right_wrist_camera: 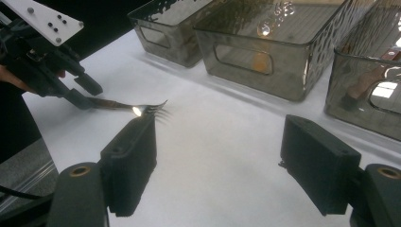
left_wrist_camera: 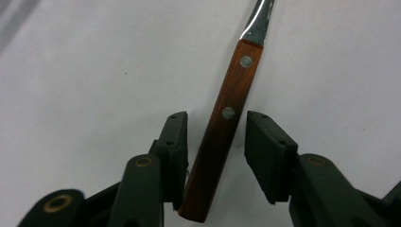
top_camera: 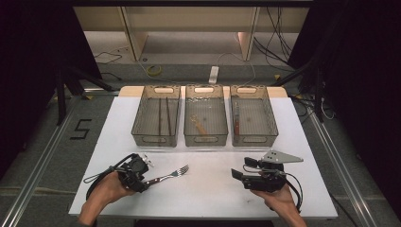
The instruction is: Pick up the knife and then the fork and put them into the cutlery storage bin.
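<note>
A fork (top_camera: 168, 177) with a wooden handle lies on the white table (top_camera: 213, 194), tines pointing right and away. My left gripper (top_camera: 145, 182) sits at the handle's end. In the left gripper view the riveted handle (left_wrist_camera: 227, 123) runs between the jaws of that gripper (left_wrist_camera: 216, 137); one pad is close against it, and a gap shows at the other pad. My right gripper (top_camera: 241, 168) rests at the right of the table, open and empty (right_wrist_camera: 220, 161). From it I see the fork (right_wrist_camera: 142, 109) and the left gripper (right_wrist_camera: 82, 94).
Three clear bins stand in a row at the back: the left bin (top_camera: 156, 140) holds dark chopsticks (top_camera: 163, 116), the middle bin (top_camera: 205, 140) a pale wooden utensil (top_camera: 199, 125), the right bin (top_camera: 255, 140) a wooden-handled utensil (top_camera: 236, 122). Floor cables lie beyond.
</note>
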Action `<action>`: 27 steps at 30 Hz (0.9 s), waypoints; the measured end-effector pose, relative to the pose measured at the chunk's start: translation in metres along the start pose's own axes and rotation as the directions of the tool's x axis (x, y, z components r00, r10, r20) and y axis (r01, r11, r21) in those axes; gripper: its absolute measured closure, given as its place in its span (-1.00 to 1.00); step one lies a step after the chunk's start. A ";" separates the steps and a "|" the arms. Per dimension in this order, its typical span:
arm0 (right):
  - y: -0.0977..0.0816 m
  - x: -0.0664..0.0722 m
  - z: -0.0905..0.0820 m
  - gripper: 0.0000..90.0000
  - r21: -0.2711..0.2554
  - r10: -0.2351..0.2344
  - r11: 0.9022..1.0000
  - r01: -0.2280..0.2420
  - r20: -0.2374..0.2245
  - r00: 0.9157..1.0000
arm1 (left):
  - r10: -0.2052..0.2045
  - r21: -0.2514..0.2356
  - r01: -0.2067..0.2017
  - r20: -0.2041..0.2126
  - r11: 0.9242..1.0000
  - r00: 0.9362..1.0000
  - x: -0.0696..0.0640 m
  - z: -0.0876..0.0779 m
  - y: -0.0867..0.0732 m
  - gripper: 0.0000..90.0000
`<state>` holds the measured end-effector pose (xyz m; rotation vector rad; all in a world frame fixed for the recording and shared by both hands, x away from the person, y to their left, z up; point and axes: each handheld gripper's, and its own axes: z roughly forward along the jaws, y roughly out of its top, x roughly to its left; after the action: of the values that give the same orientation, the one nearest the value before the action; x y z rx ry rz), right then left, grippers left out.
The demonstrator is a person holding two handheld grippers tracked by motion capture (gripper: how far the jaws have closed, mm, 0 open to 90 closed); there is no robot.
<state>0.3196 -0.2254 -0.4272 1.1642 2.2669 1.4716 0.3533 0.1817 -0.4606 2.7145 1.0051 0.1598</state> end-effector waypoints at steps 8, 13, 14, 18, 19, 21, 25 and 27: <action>0.000 0.000 0.000 -0.37 0.000 -0.002 1.000 0.002 -0.001 1.000 | 0.003 0.031 -0.003 0.004 1.000 1.000 -0.001 0.003 0.001 0.51; 0.001 0.000 0.000 -0.37 -0.001 0.000 1.000 0.000 0.000 1.000 | 0.011 0.030 -0.012 0.018 0.999 1.000 -0.002 0.003 0.001 0.61; 0.001 0.000 0.000 -0.36 -0.002 0.000 1.000 0.000 0.000 1.000 | 0.026 0.039 -0.027 0.019 0.999 0.999 -0.002 0.002 0.001 0.63; 0.001 0.000 0.000 -0.35 -0.006 0.000 1.000 0.000 0.007 1.000 | 0.037 0.039 -0.037 0.013 0.999 0.999 -0.003 0.002 0.002 0.67; 0.001 0.000 0.000 -0.35 -0.007 0.001 1.000 -0.001 0.007 1.000 | 0.036 0.039 -0.037 0.014 0.999 0.999 -0.003 0.002 0.002 0.67; 0.000 0.000 0.000 -0.35 -0.003 0.003 1.000 -0.003 0.006 1.000 | 0.027 0.027 -0.028 0.023 0.999 0.999 -0.001 0.002 0.001 0.67; 0.000 0.000 0.001 -0.35 -0.003 0.002 1.000 -0.002 0.004 1.000 | -0.004 -0.007 0.005 0.024 1.000 1.000 0.000 0.000 0.000 0.68; 0.000 0.001 0.001 -0.35 -0.001 0.002 1.000 -0.002 0.003 1.000 | -0.010 -0.037 0.012 0.033 0.999 0.999 0.001 -0.004 0.001 0.68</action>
<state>0.3197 -0.2241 -0.4276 1.1673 2.2633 1.4705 0.3537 0.1825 -0.4569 2.6685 0.9977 0.1297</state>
